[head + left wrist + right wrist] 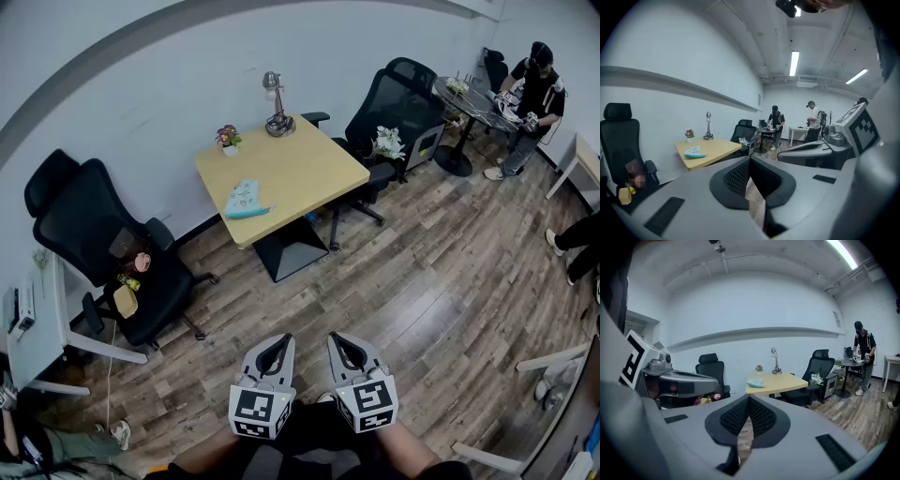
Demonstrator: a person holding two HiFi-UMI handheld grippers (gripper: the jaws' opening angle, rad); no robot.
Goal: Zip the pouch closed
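A light blue pouch (245,200) lies on the wooden table (300,173) near its front left edge, far ahead of me. The left gripper view shows the pouch (695,152) small on the table, and the right gripper view shows the pouch (756,382) the same way. My left gripper (275,348) and right gripper (341,344) hang side by side over the floor, well short of the table. Both are shut, jaw tips together, with nothing between them. In their own views the left gripper (750,159) and right gripper (748,398) point toward the table.
A small flower pot (229,139) and a metal lamp (277,105) stand at the table's back. Black office chairs (112,251) flank the table at left and right (398,98). A person (531,103) stands at a round table far right. A white desk (33,328) is at left.
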